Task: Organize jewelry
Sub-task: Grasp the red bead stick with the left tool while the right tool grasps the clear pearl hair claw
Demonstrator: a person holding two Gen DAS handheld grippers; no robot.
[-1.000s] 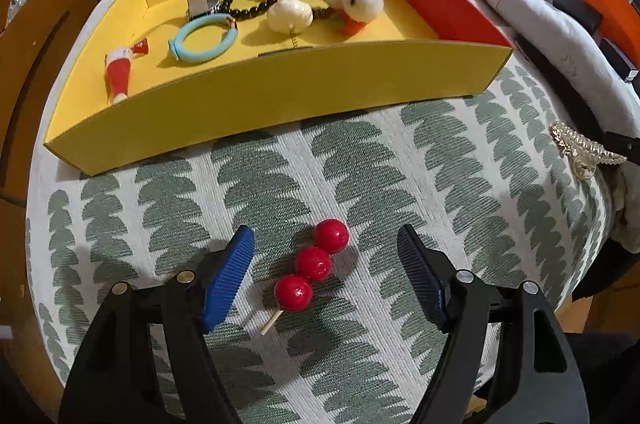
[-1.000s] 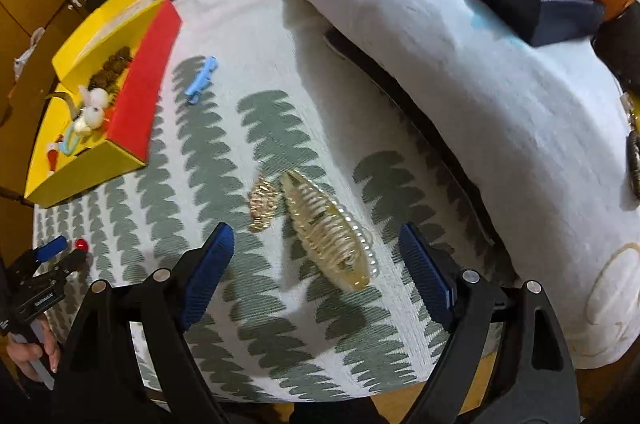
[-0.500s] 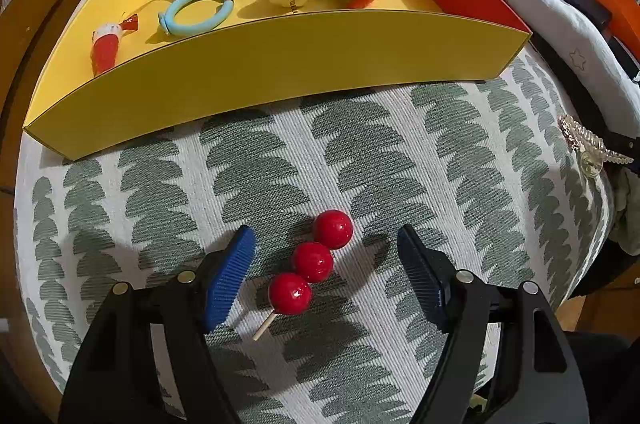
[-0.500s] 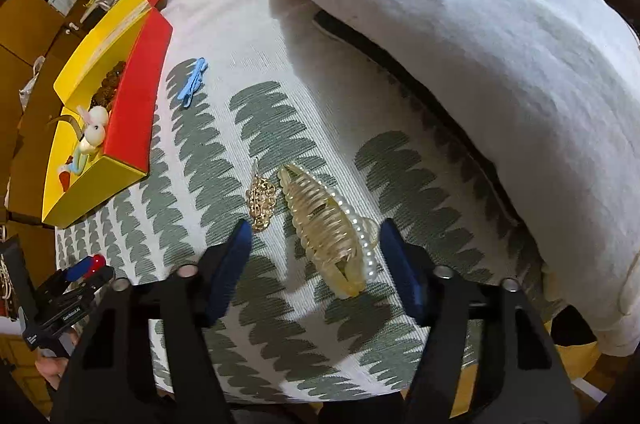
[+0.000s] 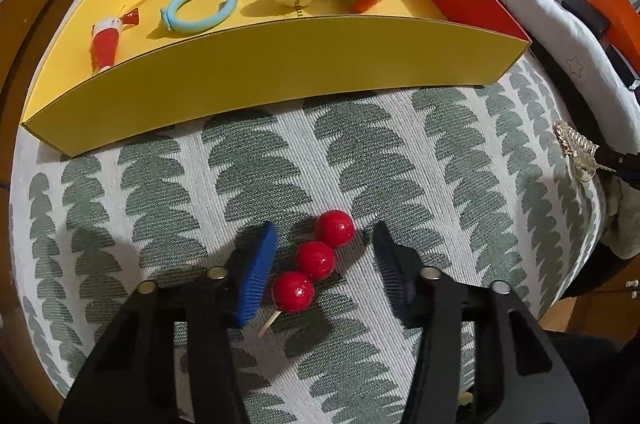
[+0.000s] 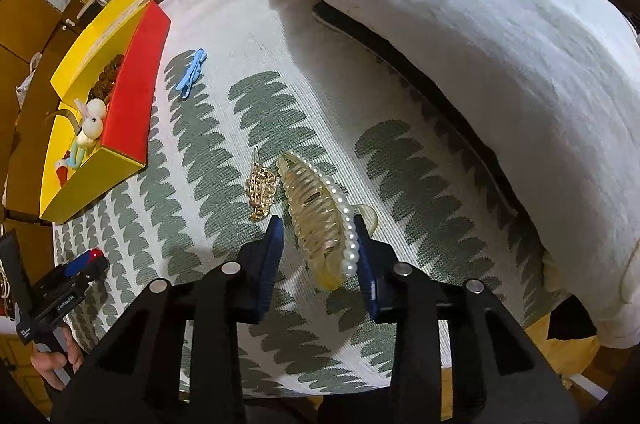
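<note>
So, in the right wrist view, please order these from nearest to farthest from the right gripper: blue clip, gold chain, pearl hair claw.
1. Pearl hair claw: between the jaws of the right gripper.
2. Gold chain: just left of the claw.
3. Blue clip: far upper left, near the yellow tray.

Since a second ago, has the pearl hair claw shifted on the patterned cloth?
No. The pearl hair claw lies beside the gold chain clip as before; the right gripper jaws have just been closing around it.

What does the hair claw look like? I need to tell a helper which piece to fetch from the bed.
On the green-patterned bedspread, right of the yellow tray, lies the hair claw between the right gripper pads. It is translucent amber with a pearl row, much bigger than the gold chain piece beside it.
</note>
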